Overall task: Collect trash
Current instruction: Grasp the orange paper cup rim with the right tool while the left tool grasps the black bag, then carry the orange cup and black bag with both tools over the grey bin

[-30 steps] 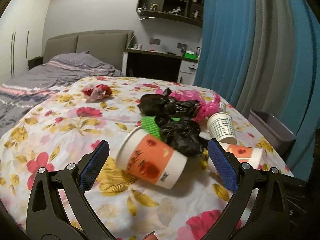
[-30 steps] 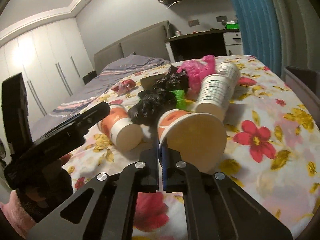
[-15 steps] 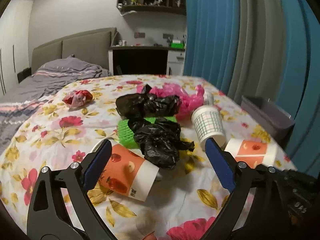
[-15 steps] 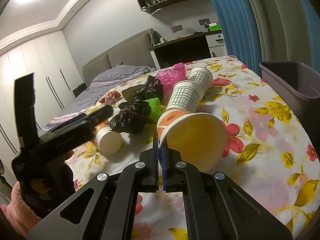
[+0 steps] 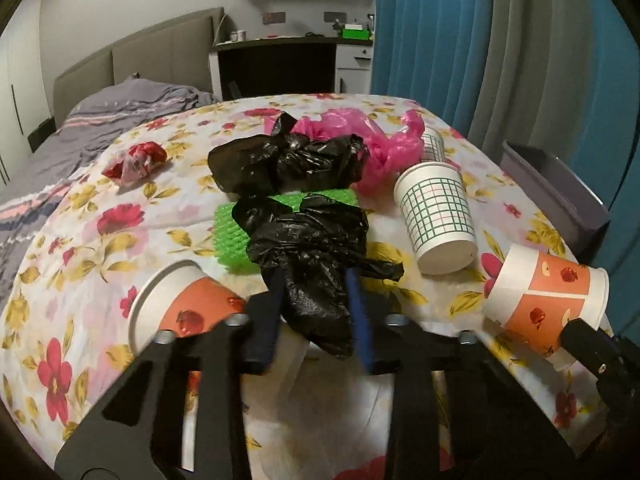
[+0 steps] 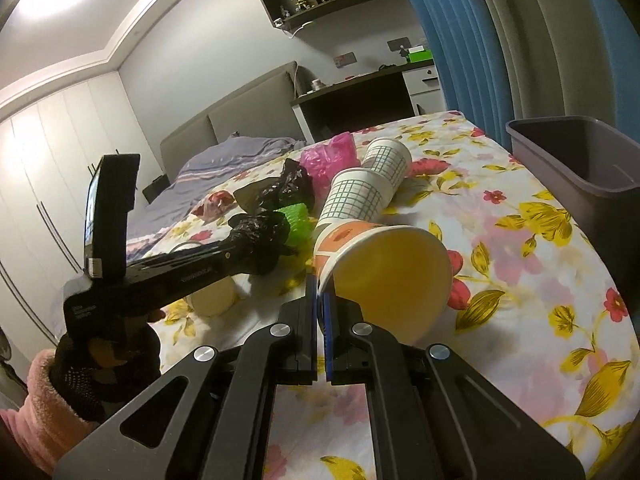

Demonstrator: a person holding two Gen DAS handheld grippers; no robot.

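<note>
In the left wrist view a crumpled black plastic bag (image 5: 308,240) lies on the flowered bedspread (image 5: 80,240). My left gripper (image 5: 316,308) is closing on the bag's near end, and its blue pads press both sides. In the right wrist view that left gripper (image 6: 256,236) reaches in from the left onto the bag (image 6: 268,224). My right gripper (image 6: 320,304) is shut on the rim of an orange paper cup (image 6: 384,268), held tilted above the bed. The same cup (image 5: 548,304) shows at the right of the left wrist view.
A second orange cup (image 5: 180,308), a green foam net (image 5: 228,228), another black bag (image 5: 288,160), a pink bag (image 5: 376,148), two grid-patterned cups (image 5: 436,212) and a red wrapper (image 5: 136,158) lie on the bed. A grey bin (image 6: 580,160) stands beside the bed's right edge.
My left gripper moved right, from around the lying orange cup to the black bag, and its jaws came together on it. The right gripper lifted its cup slightly toward the bin.
</note>
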